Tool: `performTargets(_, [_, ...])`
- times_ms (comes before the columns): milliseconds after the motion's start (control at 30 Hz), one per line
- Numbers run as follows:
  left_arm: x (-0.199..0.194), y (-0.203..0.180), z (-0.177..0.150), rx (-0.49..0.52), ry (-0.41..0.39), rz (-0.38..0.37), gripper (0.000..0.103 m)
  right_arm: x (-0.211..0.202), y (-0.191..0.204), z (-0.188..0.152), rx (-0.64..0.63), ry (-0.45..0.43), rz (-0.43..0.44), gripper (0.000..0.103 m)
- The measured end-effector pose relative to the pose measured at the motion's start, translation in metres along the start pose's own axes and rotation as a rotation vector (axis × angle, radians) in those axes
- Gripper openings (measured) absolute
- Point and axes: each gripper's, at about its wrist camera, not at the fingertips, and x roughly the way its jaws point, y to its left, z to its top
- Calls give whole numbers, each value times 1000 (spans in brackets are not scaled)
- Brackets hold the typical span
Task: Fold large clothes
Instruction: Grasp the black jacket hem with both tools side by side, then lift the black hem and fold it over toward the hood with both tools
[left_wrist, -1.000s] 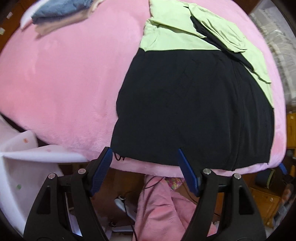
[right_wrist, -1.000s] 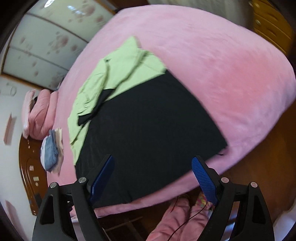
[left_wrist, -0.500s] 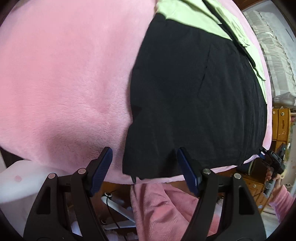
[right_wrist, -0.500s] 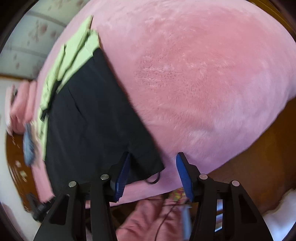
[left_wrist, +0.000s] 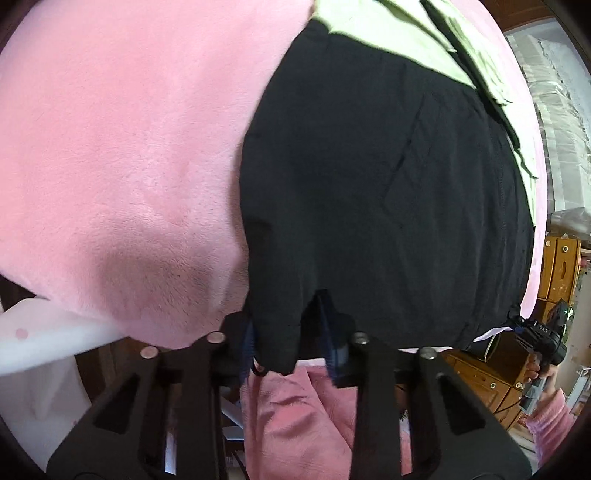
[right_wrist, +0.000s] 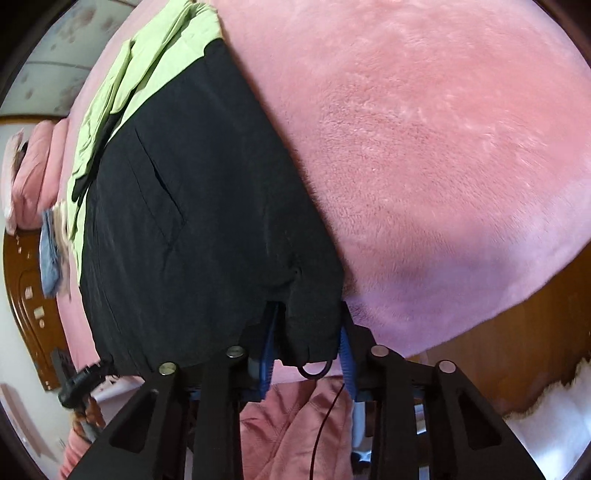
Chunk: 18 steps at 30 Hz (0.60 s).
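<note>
A large black and light-green garment (left_wrist: 369, 192) lies flat on a pink plush bed cover (left_wrist: 122, 147). Its black hem hangs at the near bed edge. My left gripper (left_wrist: 291, 343) is shut on the hem's left corner, cloth bunched between the blue pads. My right gripper (right_wrist: 308, 347) is shut on the hem's right corner (right_wrist: 314, 325), with a black drawcord loop (right_wrist: 314, 369) hanging below. The garment (right_wrist: 192, 206) stretches away to the green top part (right_wrist: 147, 66). The right gripper also shows in the left wrist view (left_wrist: 543, 339).
A folded blue and beige pile (right_wrist: 50, 251) and pink pillows (right_wrist: 29, 177) lie at the far end of the bed. The person's pink clothing (left_wrist: 303, 417) is below the bed edge. Wooden drawers (left_wrist: 557, 269) stand right; a white plastic item (left_wrist: 37, 350) left.
Both grippers moved in to the hem corners and closed on the black cloth; they were open one second ago.
</note>
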Motion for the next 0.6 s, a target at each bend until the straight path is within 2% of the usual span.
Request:
performTargets(67, [-13, -3, 1, -33, -11, -32, 16, -12, 5, -4, 10, -12, 2, 24])
performTargets(267, [-59, -23, 12, -173, -55, -188, 11, -63, 24, -4, 48, -92, 151, 19])
performTargets(300, [-67, -28, 15, -198, -72, -222, 11, -72, 26, -1, 66, -98, 189, 19])
performTargets(467, [-113, -64, 52, -350, -234, -560, 9, -110, 44, 20, 187, -166, 431, 17])
performTargets(533, [-132, -82, 77, -322, -284, -618, 9, -126, 59, 29, 248, -222, 547, 15])
performTargets(600, [-154, -99, 104, -265, -341, -653, 9, -141, 70, 43, 291, -268, 622, 15])
